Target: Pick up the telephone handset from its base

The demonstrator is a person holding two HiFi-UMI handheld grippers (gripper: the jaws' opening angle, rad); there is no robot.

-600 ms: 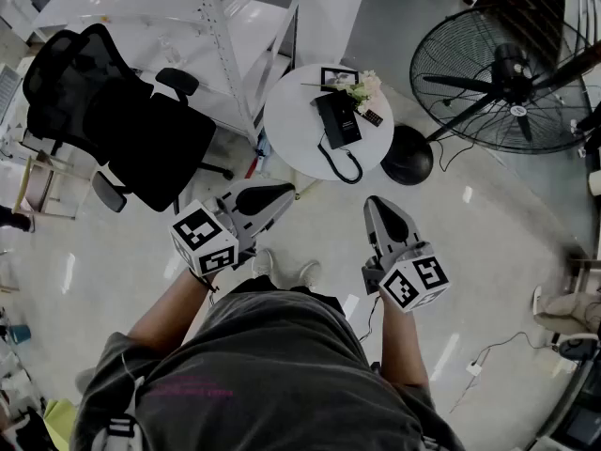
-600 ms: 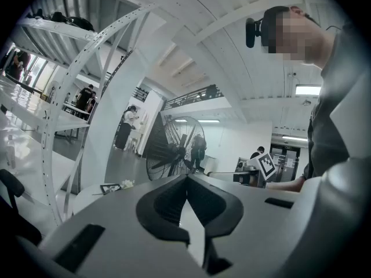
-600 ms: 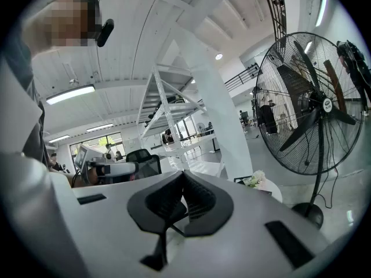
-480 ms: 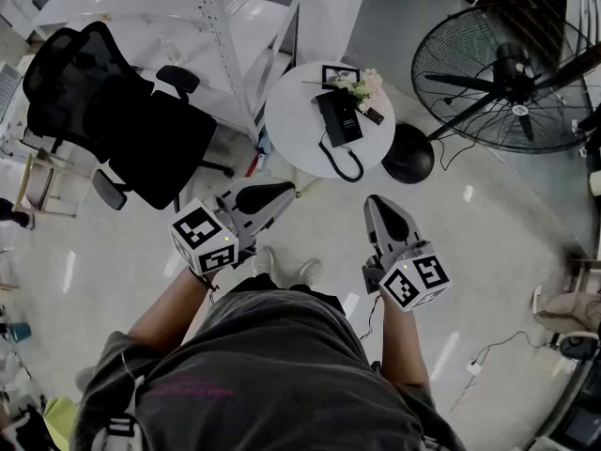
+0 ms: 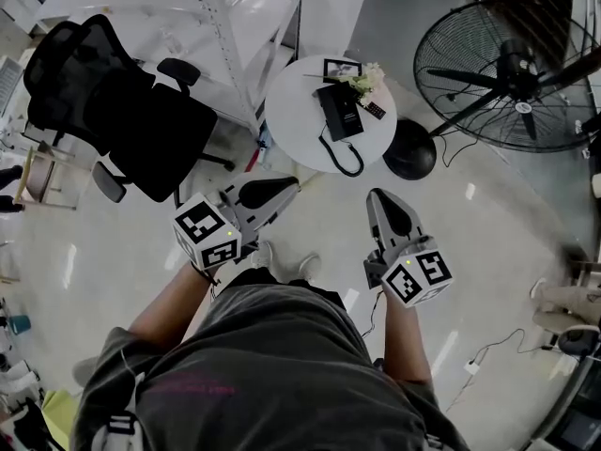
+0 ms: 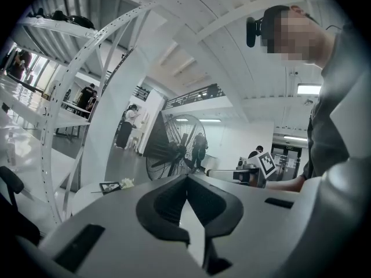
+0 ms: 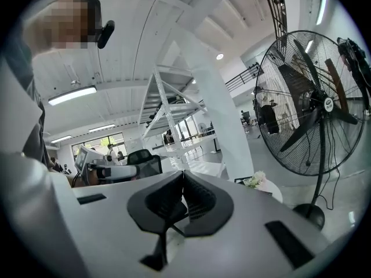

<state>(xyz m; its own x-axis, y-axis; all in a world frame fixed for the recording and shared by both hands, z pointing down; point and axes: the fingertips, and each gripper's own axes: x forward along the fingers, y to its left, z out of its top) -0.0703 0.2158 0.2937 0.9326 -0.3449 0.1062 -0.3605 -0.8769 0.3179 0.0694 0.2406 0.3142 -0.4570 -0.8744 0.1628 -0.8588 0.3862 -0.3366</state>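
Observation:
A black telephone [image 5: 338, 113] lies on a small round white table [image 5: 291, 120] ahead of me, its handset resting on the base and its coiled cord [image 5: 344, 160] trailing toward the table's near edge. My left gripper [image 5: 293, 186] hangs well short of the table, to its near left, jaws shut and empty. My right gripper [image 5: 374, 196] is held level with it, below the table's near right, also shut with nothing in it. In the left gripper view the jaw tips [image 6: 186, 177] meet; in the right gripper view they [image 7: 182, 172] meet too.
On the table also stand a framed picture [image 5: 341, 69], a small bunch of flowers [image 5: 365, 82] and a small dark remote [image 5: 373, 111]. A black office chair [image 5: 122, 120] is at the left, a white rack [image 5: 221, 26] behind, a large floor fan [image 5: 512, 73] at the right.
The view has shifted slightly; both grippers stay shut and have barely moved. The telephone has not moved.

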